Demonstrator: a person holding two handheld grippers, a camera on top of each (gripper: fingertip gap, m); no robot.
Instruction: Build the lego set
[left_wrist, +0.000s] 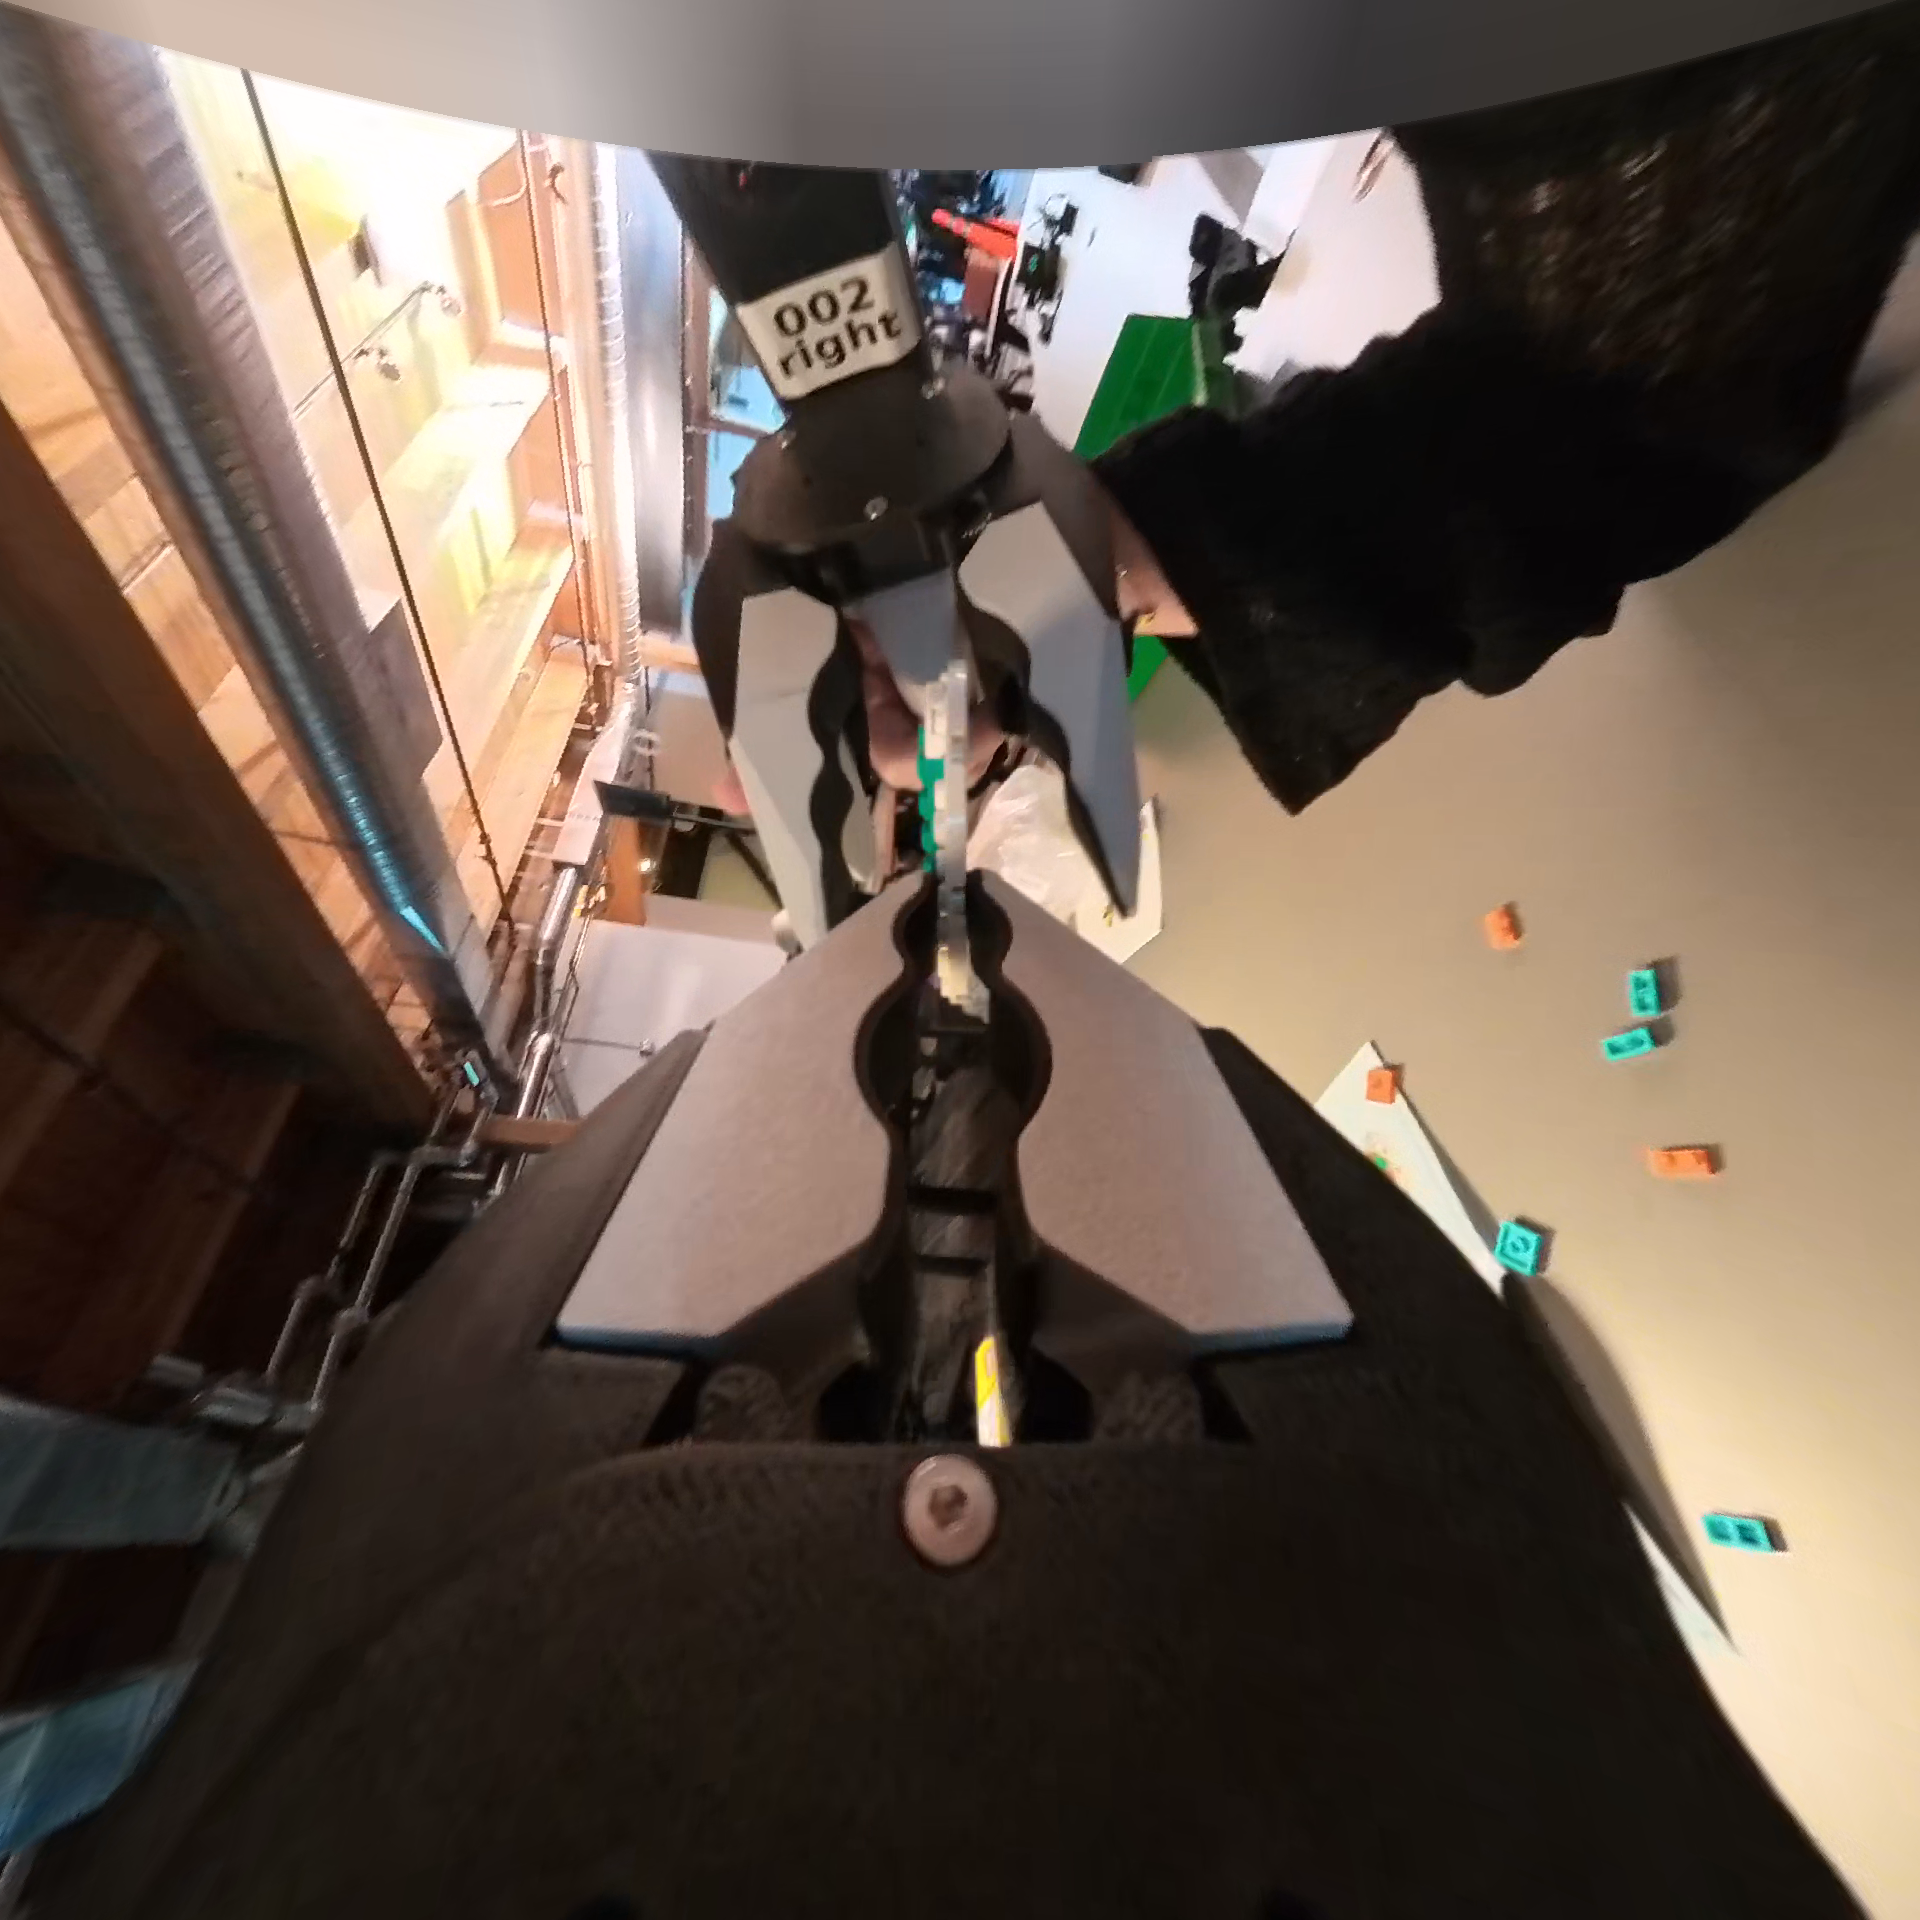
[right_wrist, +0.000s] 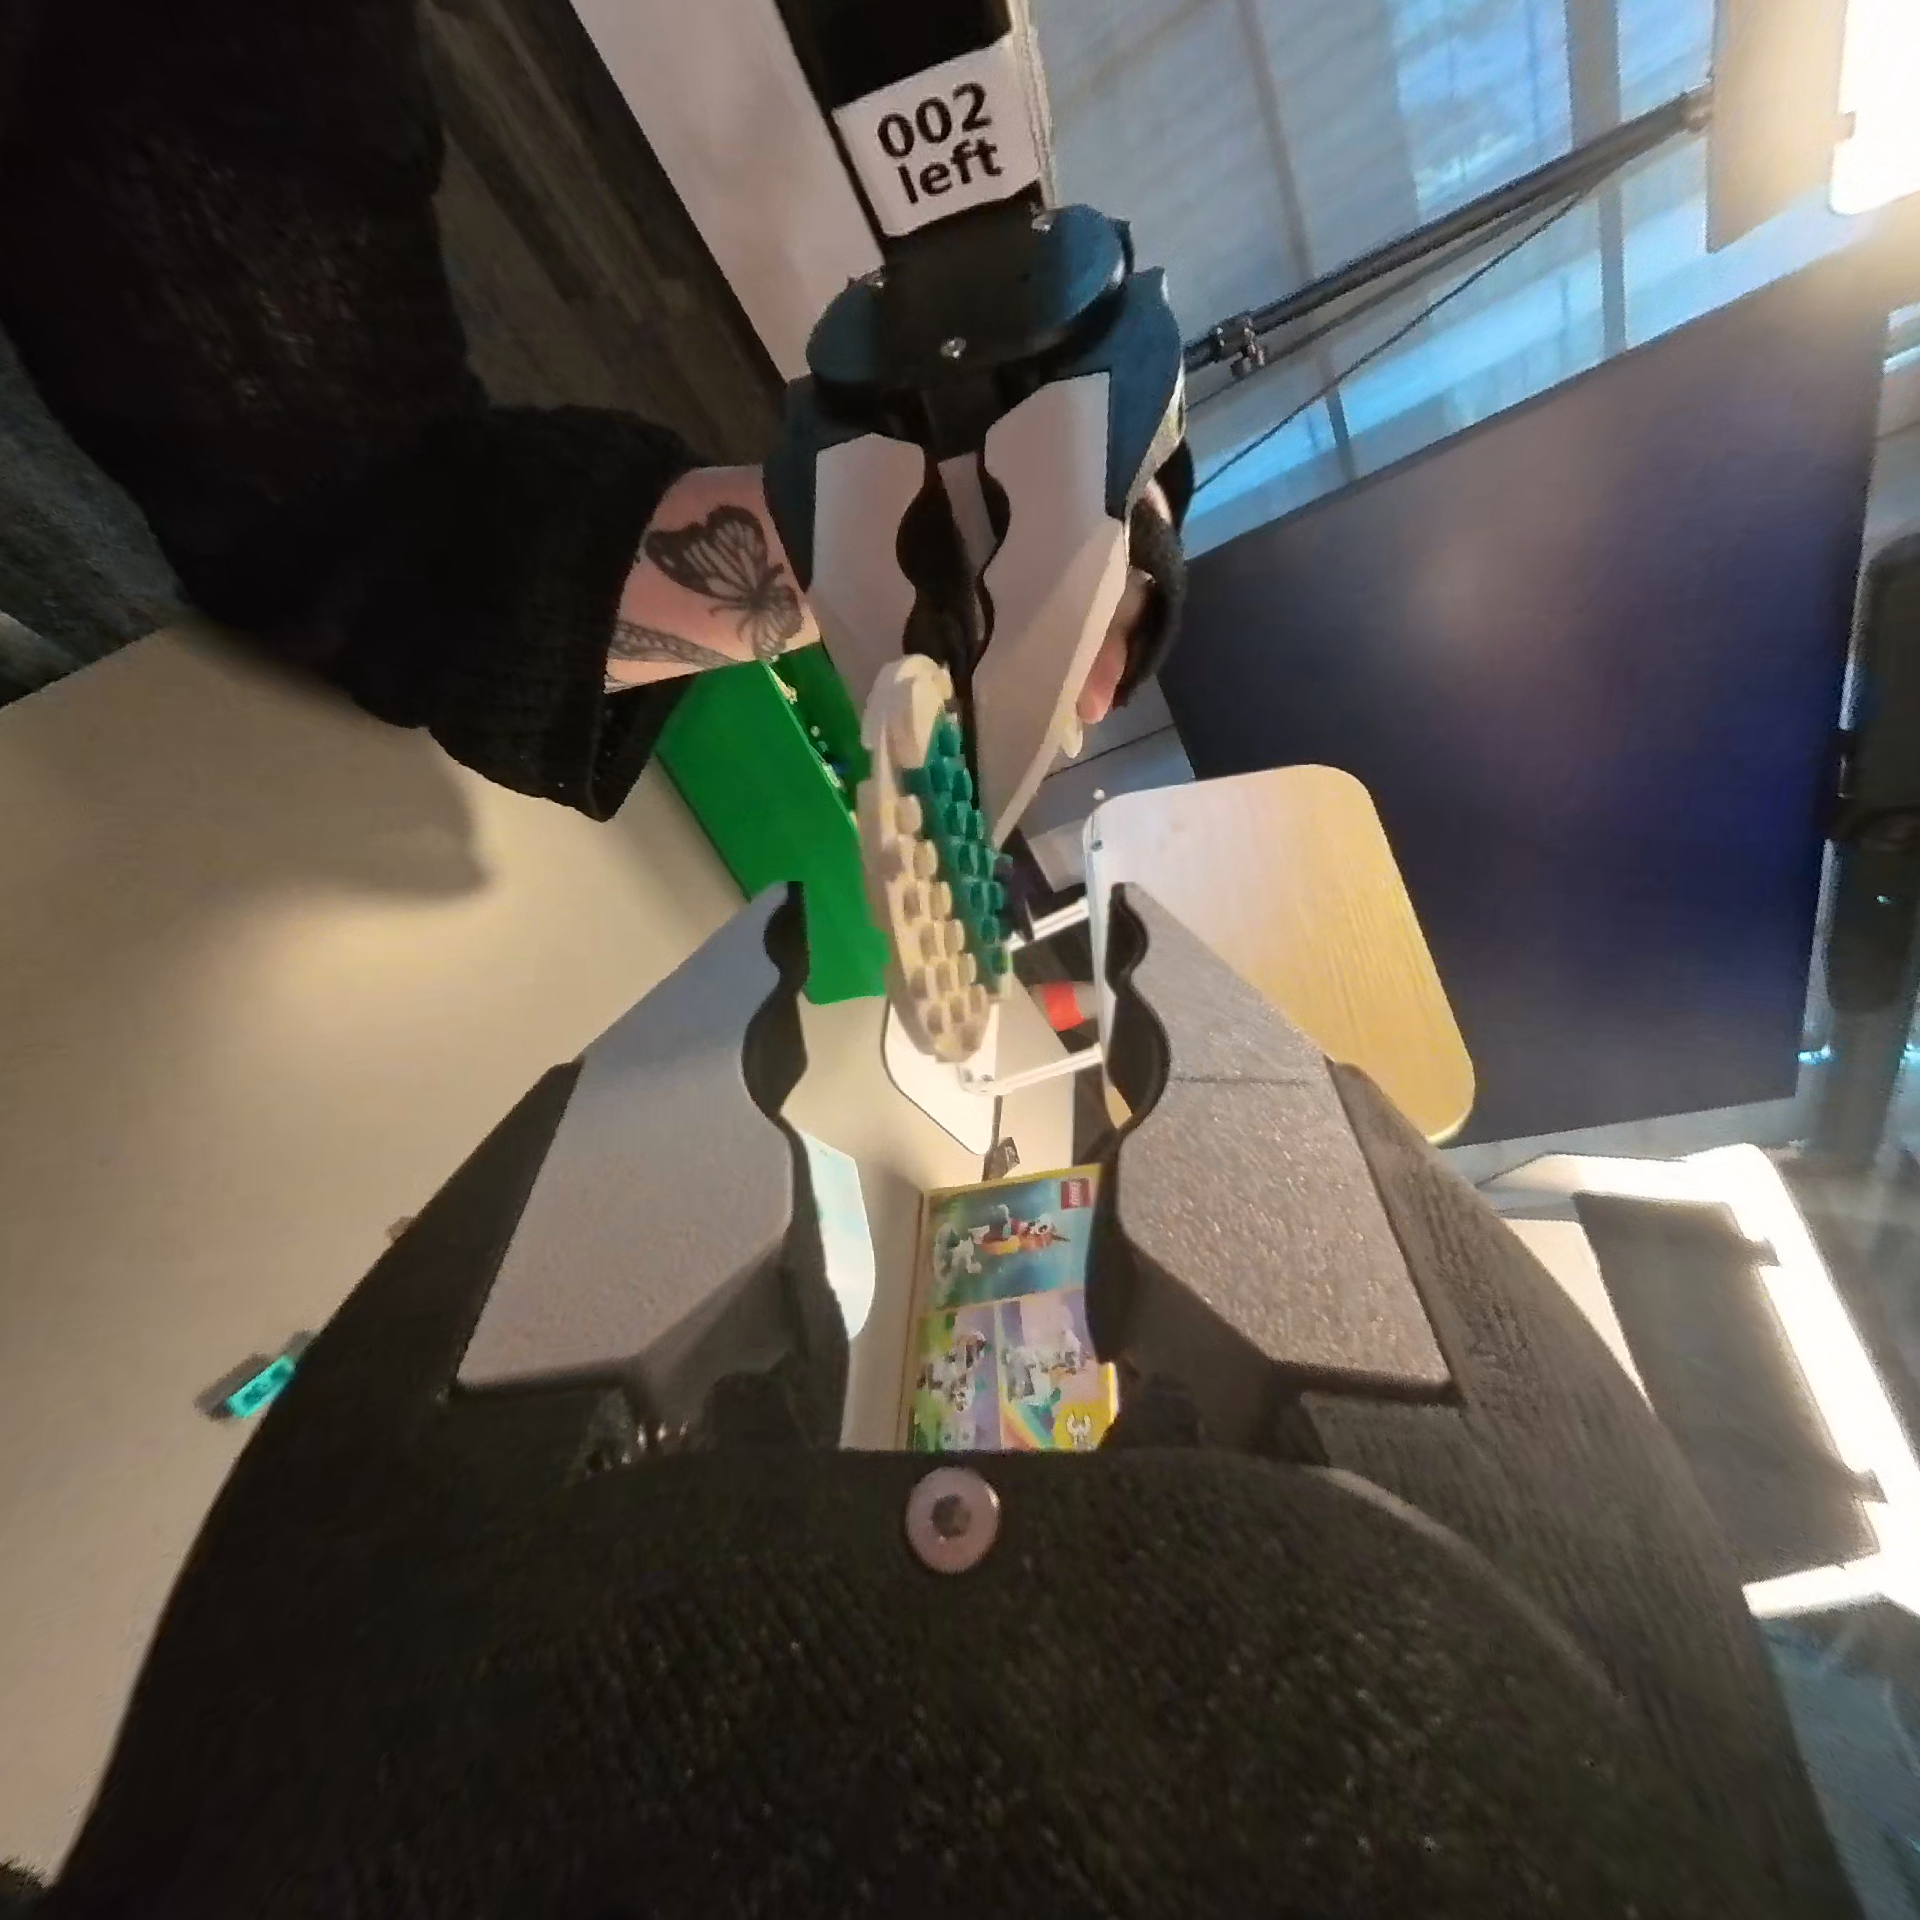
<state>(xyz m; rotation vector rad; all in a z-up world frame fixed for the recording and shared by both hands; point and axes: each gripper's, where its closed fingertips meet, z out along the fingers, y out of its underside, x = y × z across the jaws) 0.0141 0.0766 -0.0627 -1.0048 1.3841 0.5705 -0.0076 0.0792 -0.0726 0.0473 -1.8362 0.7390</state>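
Between left gripper (left_wrist: 951, 914) fingers, edge-on lego plate (left_wrist: 948, 831).

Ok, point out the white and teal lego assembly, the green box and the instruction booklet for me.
white and teal lego assembly (right_wrist: 940, 914), right wrist view, on its studded white face.
green box (right_wrist: 764, 821), right wrist view, on its flat side.
instruction booklet (right_wrist: 1003, 1320), right wrist view, on the cover between the open fingers.

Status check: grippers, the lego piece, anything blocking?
Left gripper shut on white-and-teal lego assembly, held in the air. Right gripper open, empty, facing it. Loose bricks on table; nothing between grippers.
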